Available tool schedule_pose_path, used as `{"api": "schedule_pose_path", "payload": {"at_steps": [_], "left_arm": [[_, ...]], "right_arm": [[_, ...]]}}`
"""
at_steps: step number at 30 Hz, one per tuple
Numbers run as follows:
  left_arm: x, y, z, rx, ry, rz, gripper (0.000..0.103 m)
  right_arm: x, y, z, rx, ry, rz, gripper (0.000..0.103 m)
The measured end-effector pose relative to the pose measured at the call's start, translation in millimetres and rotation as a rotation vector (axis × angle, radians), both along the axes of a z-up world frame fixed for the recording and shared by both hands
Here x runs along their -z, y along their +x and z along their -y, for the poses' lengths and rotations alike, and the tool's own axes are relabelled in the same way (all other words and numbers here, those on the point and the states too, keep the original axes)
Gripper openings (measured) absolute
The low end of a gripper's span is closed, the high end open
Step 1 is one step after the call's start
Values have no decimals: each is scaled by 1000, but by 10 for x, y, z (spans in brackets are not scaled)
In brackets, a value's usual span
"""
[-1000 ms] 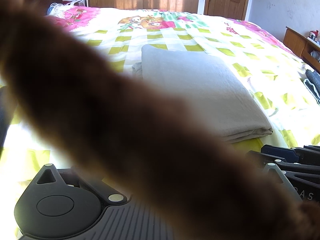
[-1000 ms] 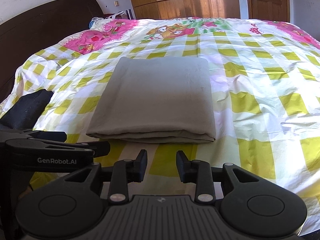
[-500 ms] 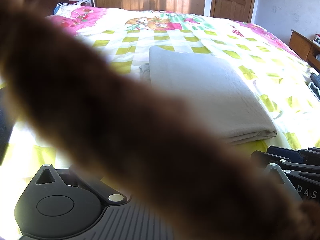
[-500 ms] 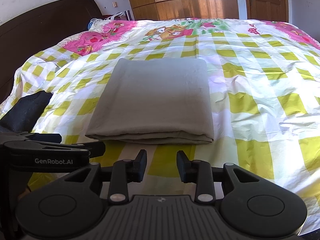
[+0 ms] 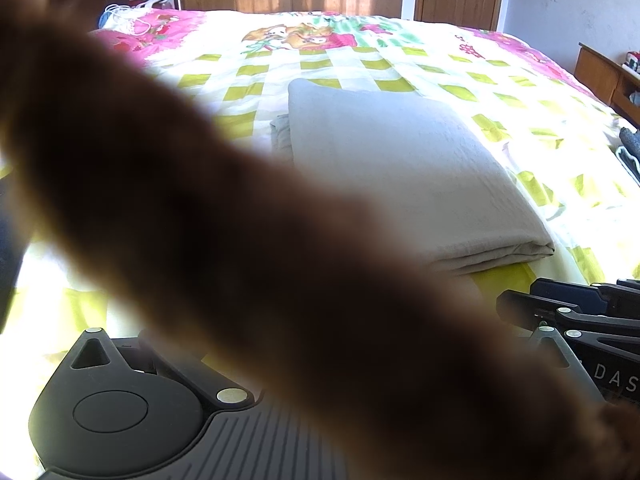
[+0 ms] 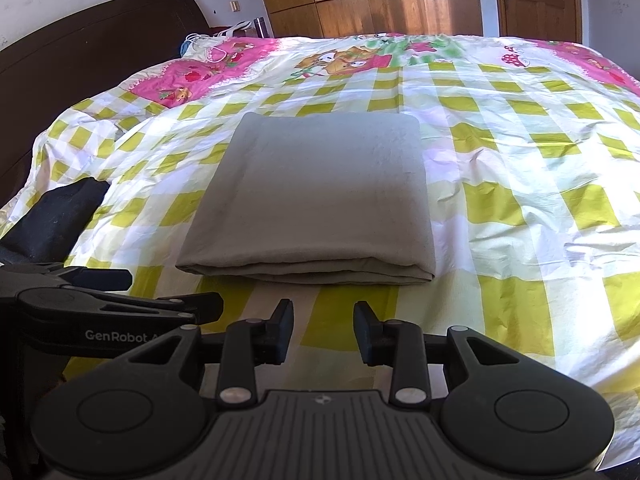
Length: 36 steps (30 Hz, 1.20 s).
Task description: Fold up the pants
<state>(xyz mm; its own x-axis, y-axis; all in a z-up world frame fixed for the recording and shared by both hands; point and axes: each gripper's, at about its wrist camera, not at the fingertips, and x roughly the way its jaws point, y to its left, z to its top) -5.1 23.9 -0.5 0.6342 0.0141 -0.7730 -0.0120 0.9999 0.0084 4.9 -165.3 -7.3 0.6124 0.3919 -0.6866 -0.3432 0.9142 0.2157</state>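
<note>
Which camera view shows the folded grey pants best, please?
The right wrist view. There the folded grey pants lie whole and unobstructed on the checked bedspread, beyond the open, empty right gripper. In the left wrist view, a blurred brown shape close to the lens hides their near left part; only the right side shows.

Grey-beige pants [image 6: 316,196] lie flat on the bed, folded into a neat rectangular stack, layered fold edges toward 6 o'clock.
</note>
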Motion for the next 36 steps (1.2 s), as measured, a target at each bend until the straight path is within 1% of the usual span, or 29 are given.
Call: {"api": "schedule_pose_path", "payload": {"at_steps": [36], "left_arm": [[19,2,6,6,-3,-27,103]], "right_arm": [[35,-2,-11,-4,-1,-8,47]]}}
